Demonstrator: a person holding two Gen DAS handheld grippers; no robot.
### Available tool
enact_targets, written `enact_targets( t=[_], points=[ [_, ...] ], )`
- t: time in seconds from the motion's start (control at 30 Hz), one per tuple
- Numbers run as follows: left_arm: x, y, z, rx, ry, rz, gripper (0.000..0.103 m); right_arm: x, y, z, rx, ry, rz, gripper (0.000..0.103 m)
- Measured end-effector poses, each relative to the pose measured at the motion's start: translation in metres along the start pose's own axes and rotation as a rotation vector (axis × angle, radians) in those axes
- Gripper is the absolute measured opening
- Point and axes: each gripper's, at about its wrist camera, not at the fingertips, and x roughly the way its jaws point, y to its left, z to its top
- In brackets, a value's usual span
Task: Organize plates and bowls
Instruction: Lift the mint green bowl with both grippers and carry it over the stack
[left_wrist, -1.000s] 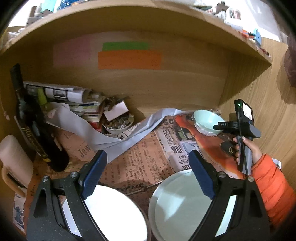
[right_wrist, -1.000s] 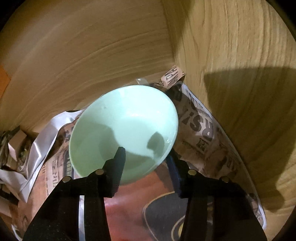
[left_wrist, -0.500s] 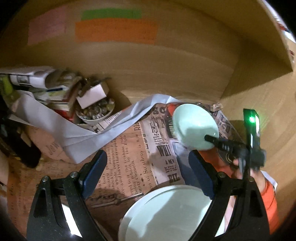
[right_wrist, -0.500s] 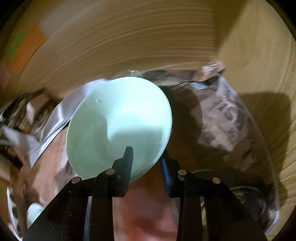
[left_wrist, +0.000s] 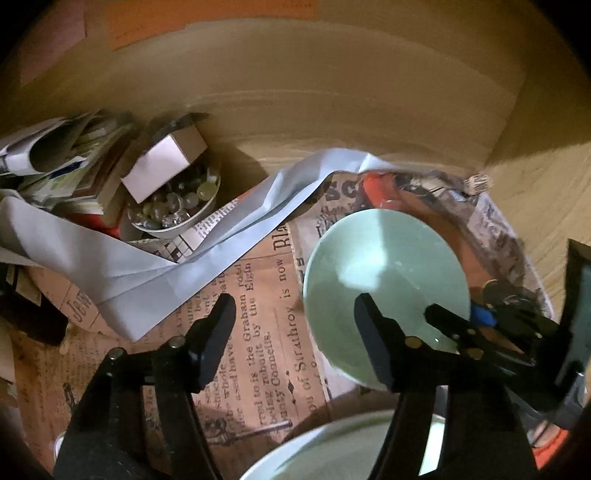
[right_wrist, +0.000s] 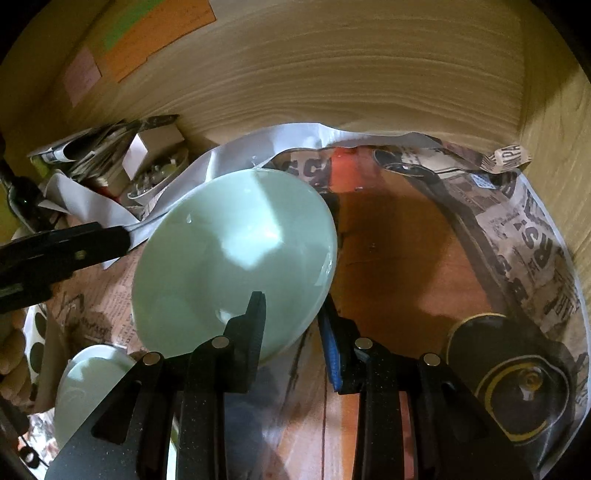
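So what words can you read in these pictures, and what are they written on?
"the Graham", "by the Elgin", "is now", "of Strathroy": brown newspaper on the shelf floor.
"RS": bold headline on the grey newspaper by the right wall.
Sticky notes on the back wall: no writing readable.
All other print: too blurred.

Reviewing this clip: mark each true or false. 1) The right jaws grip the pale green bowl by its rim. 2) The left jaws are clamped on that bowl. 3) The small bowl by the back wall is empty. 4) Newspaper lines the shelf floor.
1) True: the right gripper pinches the rim of the pale green bowl.
2) False: the left gripper has just been closing, with nothing pinched; one finger overlaps the bowl.
3) False: the small bowl holds glassy beads and a white box.
4) True: newspaper covers it.
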Motion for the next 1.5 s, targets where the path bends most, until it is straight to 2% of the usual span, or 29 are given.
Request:
enact_targets(
  t=[0.1,0.3,0.37,0.43,0.83,1.03,1.3,1.5],
  points=[
    [0.015,-0.002,0.004,-0.007,0.048,-0.003,0.061,0.003,-0.009,0.002,0.020,0.000,0.020,0.026],
    [0.038,-0.002,0.006,-0.033,0.132,-0.040,0.039,0.007,-0.011,0.001,0.039,-0.005,0.040,0.026],
    [0.042,-0.002,0.006,-0.043,0.153,-0.056,0.020,0.007,-0.011,0.001,0.041,-0.008,0.040,0.026],
    [0.044,0.000,0.005,-0.049,0.164,-0.077,0.009,0.006,-0.011,0.000,0.038,-0.011,0.040,0.026],
    [0.031,0.002,0.003,-0.056,0.151,-0.084,0.009,-0.005,-0.007,0.001,0.034,-0.048,0.035,0.026],
    [-0.002,0.002,-0.005,-0.021,0.050,-0.055,0.009,-0.019,0.001,0.004,0.024,-0.082,0.053,0.026],
    [-0.052,0.015,-0.026,-0.017,-0.056,-0.071,0.009,-0.044,0.025,0.002,-0.014,-0.144,0.060,0.026],
    [-0.079,0.025,-0.041,-0.050,-0.116,-0.093,0.010,-0.064,0.047,-0.002,-0.049,-0.188,0.075,0.026]
  ],
)
